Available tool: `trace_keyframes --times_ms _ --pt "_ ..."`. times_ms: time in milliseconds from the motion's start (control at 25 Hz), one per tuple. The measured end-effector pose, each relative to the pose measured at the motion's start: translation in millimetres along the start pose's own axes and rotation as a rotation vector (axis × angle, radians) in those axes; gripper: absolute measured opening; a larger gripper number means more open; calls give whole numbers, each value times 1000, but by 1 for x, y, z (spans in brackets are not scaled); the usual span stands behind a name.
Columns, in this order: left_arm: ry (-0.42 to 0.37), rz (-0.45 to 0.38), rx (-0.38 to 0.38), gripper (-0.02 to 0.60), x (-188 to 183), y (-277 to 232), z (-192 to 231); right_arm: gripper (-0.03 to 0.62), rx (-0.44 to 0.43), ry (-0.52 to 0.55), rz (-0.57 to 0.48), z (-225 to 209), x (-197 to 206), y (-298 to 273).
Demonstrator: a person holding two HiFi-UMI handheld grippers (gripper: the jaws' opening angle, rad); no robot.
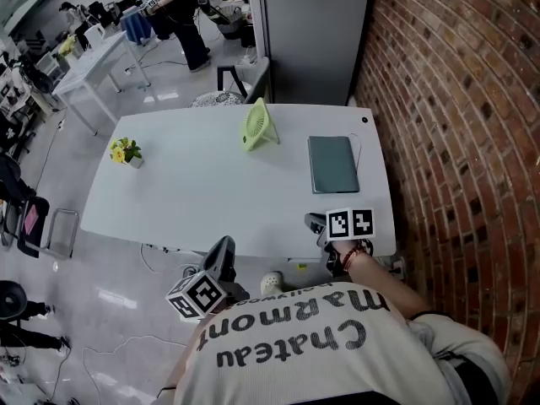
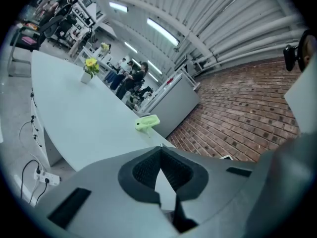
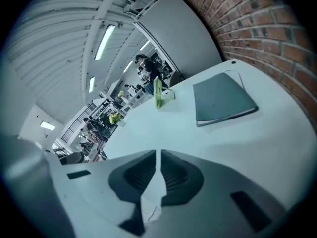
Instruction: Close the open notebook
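Observation:
The grey-green notebook (image 1: 333,164) lies shut and flat on the white table (image 1: 211,201), near its right end. In the right gripper view the notebook (image 3: 223,99) sits ahead and to the right. My right gripper (image 1: 315,223) hovers at the table's near edge, short of the notebook, its jaws drawn together to a thin slit with nothing between them (image 3: 158,155). My left gripper (image 1: 224,250) hangs below and in front of the table's near edge. Its tips (image 2: 161,148) meet, and it holds nothing.
A green desk fan (image 1: 256,125) stands mid-table and a small pot of yellow flowers (image 1: 126,152) at the left end. A brick wall (image 1: 456,99) runs along the right, a grey partition (image 1: 312,32) behind. People and desks fill the far room. A power strip (image 2: 42,177) lies on the floor.

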State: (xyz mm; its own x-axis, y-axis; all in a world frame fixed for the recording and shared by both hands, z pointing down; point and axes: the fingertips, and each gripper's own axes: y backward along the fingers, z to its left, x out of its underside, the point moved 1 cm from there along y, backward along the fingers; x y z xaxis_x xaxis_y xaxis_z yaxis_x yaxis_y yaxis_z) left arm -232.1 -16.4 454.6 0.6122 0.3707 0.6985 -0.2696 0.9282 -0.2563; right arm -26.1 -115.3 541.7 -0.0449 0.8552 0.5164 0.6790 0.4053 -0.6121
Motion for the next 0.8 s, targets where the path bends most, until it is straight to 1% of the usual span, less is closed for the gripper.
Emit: trace_keyframes --times_ms 80,200,360,560,800 --pt "-6 -23 -10 2 2 7 -4 22 -21 -3 -15 7 0 7" --pt "-7 -32 -8 2 6 14 -13 3 -53 -6 -39 16 0 19" --pt "-16 -36 -4 2 14 25 -24 3 -112 -5 -67 29 3 34" --pt "-22 -50 -2 2 25 36 -36 3 -188 -2 -131 41 5 52" --pt "-30 -67 -2 2 33 50 -48 3 -229 27 -213 51 6 74"
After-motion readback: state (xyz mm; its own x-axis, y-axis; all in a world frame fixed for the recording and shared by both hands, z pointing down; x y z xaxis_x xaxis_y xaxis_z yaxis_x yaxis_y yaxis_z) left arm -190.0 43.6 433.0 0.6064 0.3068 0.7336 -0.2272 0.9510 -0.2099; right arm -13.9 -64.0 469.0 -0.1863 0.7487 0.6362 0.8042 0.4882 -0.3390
